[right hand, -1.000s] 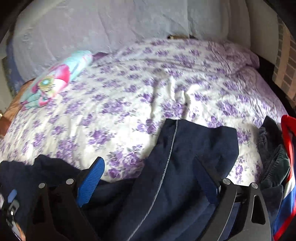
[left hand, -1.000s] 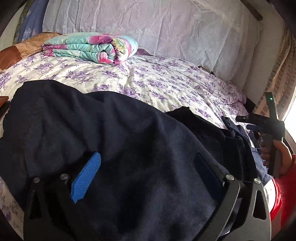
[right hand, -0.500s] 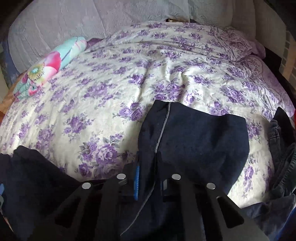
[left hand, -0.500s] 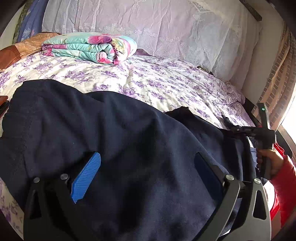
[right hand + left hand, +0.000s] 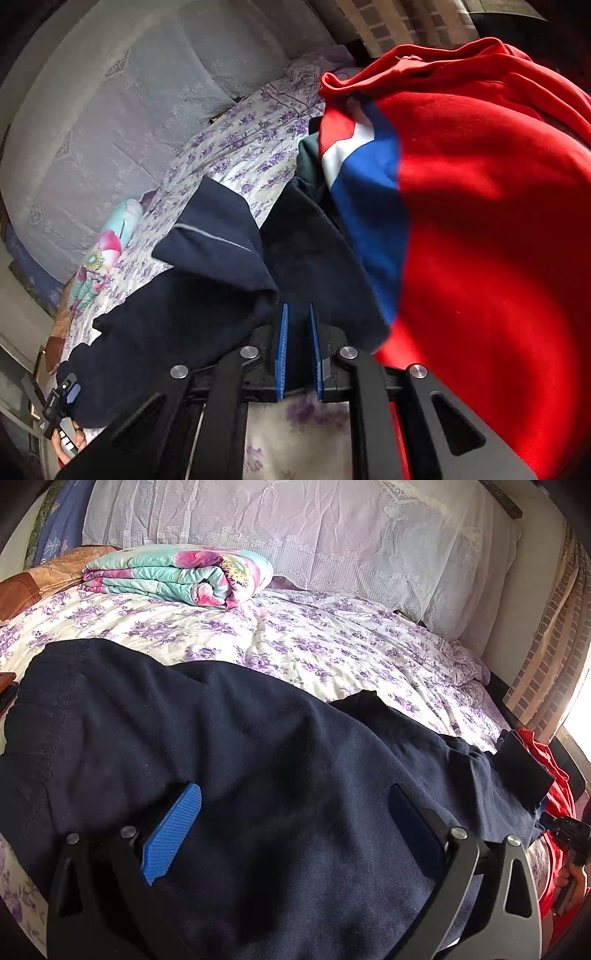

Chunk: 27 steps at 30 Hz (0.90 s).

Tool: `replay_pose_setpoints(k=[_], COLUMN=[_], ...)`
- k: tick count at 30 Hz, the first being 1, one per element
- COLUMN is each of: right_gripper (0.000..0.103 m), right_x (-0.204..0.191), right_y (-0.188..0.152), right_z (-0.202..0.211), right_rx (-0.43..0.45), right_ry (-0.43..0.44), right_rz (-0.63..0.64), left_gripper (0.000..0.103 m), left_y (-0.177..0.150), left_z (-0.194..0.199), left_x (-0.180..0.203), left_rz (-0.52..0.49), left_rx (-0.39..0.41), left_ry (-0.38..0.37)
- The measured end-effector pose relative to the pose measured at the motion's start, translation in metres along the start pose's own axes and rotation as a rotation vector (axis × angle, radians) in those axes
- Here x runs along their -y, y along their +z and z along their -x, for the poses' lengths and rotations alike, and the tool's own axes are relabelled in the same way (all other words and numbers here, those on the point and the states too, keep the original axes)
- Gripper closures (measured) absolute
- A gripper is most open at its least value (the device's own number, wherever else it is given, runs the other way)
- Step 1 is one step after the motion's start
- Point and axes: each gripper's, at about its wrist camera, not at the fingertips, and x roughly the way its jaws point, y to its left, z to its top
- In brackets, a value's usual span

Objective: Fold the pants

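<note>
left tool (image 5: 291,834): released, jaws wide over the waist end to pin the navy pants (image 5: 229,760) flat | right tool (image 5: 298,347): jaws opening, narrow gap, nothing visibly clamped, beside leg end | pants spread on bed (image 5: 332,642) | red garment (image 5: 498,221) heaped aside, clear of the fold

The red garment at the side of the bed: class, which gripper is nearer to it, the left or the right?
Right. The right gripper, its jaws opening, sits right beside the red garment, which fills its view. The left gripper hovers over the navy pants, with the garment far off at the frame edge.
</note>
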Motion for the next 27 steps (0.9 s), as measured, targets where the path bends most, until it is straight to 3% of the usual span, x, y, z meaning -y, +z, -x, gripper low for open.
replay_pose_setpoints(k=[1,2,9,10,11,12,13,17,19,22,24,27], right_gripper=[0.054,0.046,0.046,0.052,0.075,0.086,0.088,0.091,0.091,0.091,0.092,0.084], right_x=[0.000,-0.003,-0.034,-0.039,-0.041,-0.042,-0.040,-0.023,-0.003,0.028,0.030,0.017], right_y=[0.003,0.007,0.024,0.026,0.028,0.032,0.035,0.039,0.030,0.004,-0.001,0.005], right_z=[0.002,0.001,-0.047,-0.052,-0.055,-0.057,-0.054,-0.010,0.005,-0.007,-0.007,0.000], right_rx=[0.013,0.026,-0.016,-0.012,-0.010,-0.014,-0.007,0.052,0.041,-0.062,-0.054,-0.026], right_ry=[0.025,0.044,-0.030,-0.040,-0.036,-0.015,0.023,0.137,0.127,0.076,0.083,0.083], right_rz=[-0.014,-0.016,0.130,0.165,0.179,0.175,0.149,0.064,0.017,-0.040,-0.031,-0.012], left_gripper=[0.004,0.004,0.004,0.004,0.004,0.004,0.004,0.004,0.004,0.004,0.004,0.004], left_y=[0.000,0.000,0.000,0.000,0.000,0.000,0.000,0.000,0.000,0.000,0.000,-0.001], left_z=[0.000,0.000,0.000,0.000,0.000,0.000,0.000,0.002,0.002,0.002,0.002,0.003], left_x=[0.001,0.000,0.000,0.000,0.000,0.000,0.000,-0.002,-0.003,-0.004,-0.003,-0.003], left_rz=[-0.001,-0.001,-0.004,-0.004,-0.004,-0.004,-0.004,0.003,0.004,0.004,0.001,-0.004], left_rx=[0.000,0.000,-0.004,-0.004,-0.004,-0.004,-0.004,0.004,0.005,0.004,0.002,-0.001], left_ry=[0.000,-0.001,0.003,0.003,0.002,0.003,0.003,-0.009,-0.013,-0.013,-0.010,-0.010])
